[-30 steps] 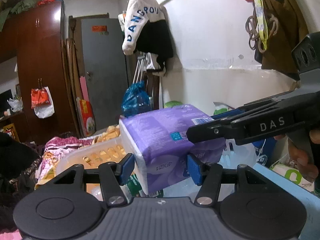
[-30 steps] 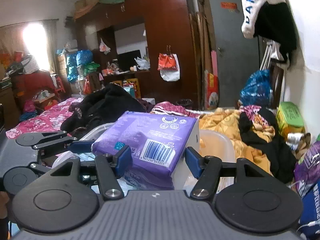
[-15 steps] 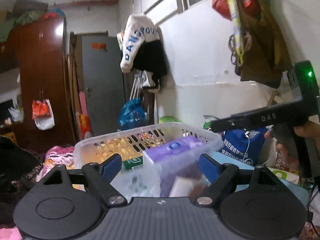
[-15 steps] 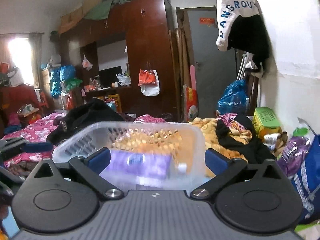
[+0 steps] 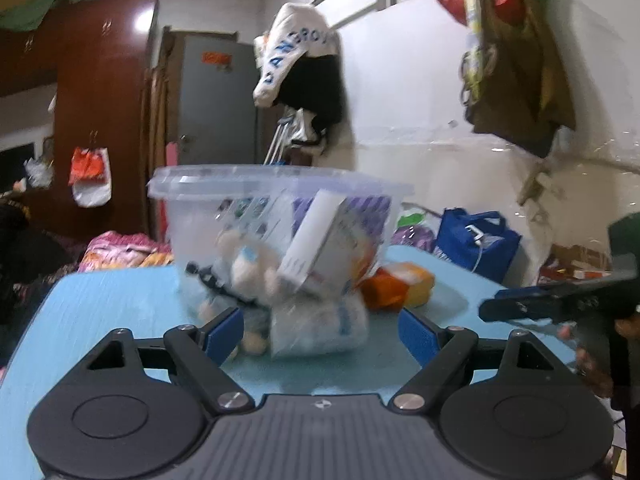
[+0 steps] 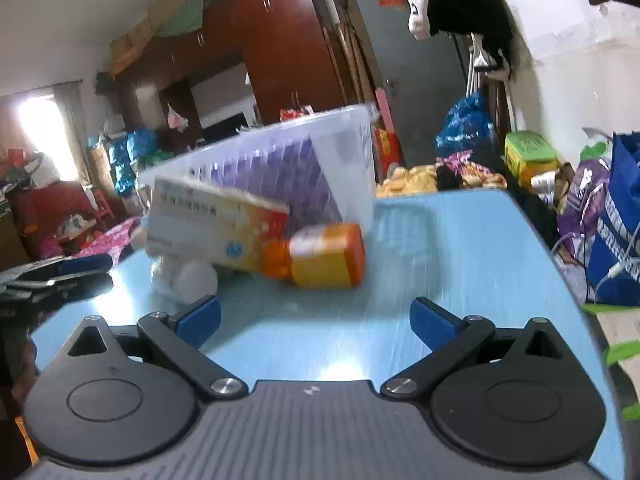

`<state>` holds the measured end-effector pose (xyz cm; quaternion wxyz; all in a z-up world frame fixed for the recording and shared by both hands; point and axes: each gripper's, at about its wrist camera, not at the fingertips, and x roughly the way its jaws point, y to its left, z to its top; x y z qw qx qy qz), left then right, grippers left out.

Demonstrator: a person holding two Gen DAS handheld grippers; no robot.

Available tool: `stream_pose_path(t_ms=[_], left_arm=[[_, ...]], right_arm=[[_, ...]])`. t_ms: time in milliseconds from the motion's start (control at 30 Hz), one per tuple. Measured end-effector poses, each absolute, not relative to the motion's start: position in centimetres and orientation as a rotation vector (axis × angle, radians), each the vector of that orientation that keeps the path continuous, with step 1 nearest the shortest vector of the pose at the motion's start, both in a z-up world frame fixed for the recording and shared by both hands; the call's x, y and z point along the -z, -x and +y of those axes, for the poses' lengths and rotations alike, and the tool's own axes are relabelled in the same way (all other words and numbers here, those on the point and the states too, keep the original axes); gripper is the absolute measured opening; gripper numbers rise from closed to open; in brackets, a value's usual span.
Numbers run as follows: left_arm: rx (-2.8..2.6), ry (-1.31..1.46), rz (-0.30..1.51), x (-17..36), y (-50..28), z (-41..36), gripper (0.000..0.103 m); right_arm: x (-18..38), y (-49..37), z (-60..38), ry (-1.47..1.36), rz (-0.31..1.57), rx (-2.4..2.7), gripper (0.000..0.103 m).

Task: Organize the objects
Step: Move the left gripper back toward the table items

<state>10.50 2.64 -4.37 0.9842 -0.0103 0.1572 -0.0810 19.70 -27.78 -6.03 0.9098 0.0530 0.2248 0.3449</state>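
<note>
Released since a second ago, the purple pack (image 6: 280, 172) sits in the clear basket (image 5: 280, 184); left gripper (image 5: 320, 330) and right gripper (image 6: 316, 322) fingers spread, empty, above the blue surface (image 6: 460, 248).

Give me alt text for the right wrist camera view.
The right gripper, jaws open and empty, faces an orange bottle lying on its side on a blue table, beside a white and orange box and a clear plastic basket.
</note>
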Motion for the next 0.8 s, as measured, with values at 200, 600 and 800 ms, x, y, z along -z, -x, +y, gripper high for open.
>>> stream_pose_path(t_ms=[200, 600, 800], left_arm=[[0.169, 0.052, 0.356, 5.6, -11.0, 2.7, 0.087], [0.150, 0.025, 0.379, 6.4, -11.3, 0.7, 0.087], [0.094, -0.013, 0.411, 5.9, -12.5, -1.0, 0.089]], right_arm=[[6.0, -20.3, -27.1, -0.107, 0.469, -0.704, 0.103], [5.5, -19.9, -25.4, -0.054, 0.441, -0.664, 0.103], [4.5, -21.6, -23.6, -0.029, 0.481, -0.651, 0.103]])
